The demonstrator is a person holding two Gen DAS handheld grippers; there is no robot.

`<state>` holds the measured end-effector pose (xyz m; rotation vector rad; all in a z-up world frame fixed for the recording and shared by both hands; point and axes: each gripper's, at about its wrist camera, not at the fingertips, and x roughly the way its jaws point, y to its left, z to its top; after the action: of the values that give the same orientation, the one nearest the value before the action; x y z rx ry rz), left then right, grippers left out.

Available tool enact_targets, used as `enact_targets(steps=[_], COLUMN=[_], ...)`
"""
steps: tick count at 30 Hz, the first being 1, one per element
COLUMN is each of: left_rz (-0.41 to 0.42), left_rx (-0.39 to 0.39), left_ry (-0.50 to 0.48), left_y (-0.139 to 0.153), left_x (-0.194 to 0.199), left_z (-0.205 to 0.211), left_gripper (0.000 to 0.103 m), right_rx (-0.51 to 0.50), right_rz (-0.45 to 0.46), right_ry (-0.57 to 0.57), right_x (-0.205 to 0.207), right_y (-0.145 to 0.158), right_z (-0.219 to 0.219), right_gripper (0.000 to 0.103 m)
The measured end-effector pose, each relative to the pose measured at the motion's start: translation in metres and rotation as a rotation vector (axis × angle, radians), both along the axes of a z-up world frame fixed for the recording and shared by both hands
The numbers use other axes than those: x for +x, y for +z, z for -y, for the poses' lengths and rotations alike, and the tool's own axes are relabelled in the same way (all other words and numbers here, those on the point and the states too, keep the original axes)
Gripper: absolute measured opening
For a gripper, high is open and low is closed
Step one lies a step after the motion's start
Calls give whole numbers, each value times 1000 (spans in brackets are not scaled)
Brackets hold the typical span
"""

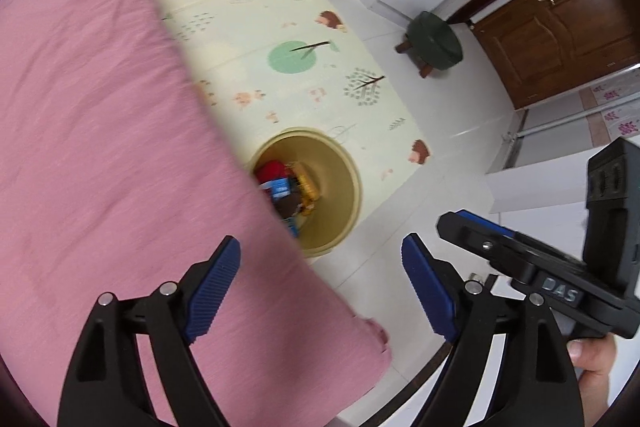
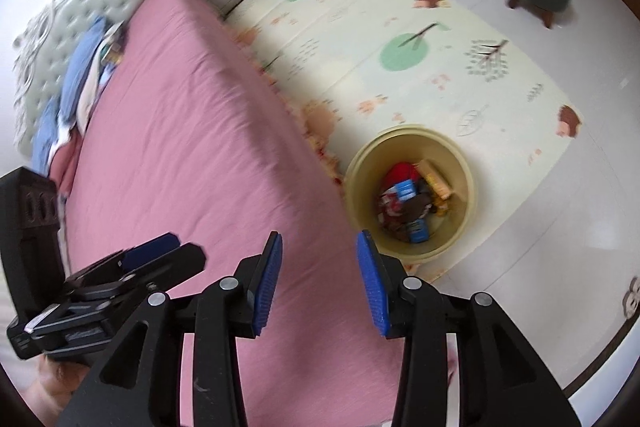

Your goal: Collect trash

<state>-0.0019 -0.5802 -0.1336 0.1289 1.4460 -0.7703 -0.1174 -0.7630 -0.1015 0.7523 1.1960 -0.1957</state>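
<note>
**Bedroom surroundings**

A pink bedspread [image 2: 192,131] covers the bed below a pale tufted headboard [image 2: 72,39]. A cream tree-printed play mat [image 1: 256,39] lies beside it. A dark green round stool [image 1: 434,41] stands near a brown wooden door [image 1: 560,35].

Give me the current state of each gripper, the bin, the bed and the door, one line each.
left gripper: open, nothing between its pads.
right gripper: open, narrower gap, empty.
yellow bin: upright on the play mat beside the bed, no lid, holds wrappers and packets.
bed: pink cover, no trash visible on it; bedding piled at the headboard.
wooden door: appears shut.
green stool: upright near the door.
</note>
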Motion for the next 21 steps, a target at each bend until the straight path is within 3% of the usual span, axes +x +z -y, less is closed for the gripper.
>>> enact_targets(steps=[5,15,21], left_rz=[22,-38,-12], left_rx=[36,95,94], left_ry=[76,276,364], left_y=[7,-3,15], left_x=[-4,-34,-46], left_z=[-64,-198,-263], left_gripper=[87,91,98], right_rx=[6,47,9], right_rz=[0,-41,-52], right_ry=[130,337,415], right_x=[16,32,35], right_y=[10,8,27], right_z=[-56,-179,-240], right_gripper=[39,43,48])
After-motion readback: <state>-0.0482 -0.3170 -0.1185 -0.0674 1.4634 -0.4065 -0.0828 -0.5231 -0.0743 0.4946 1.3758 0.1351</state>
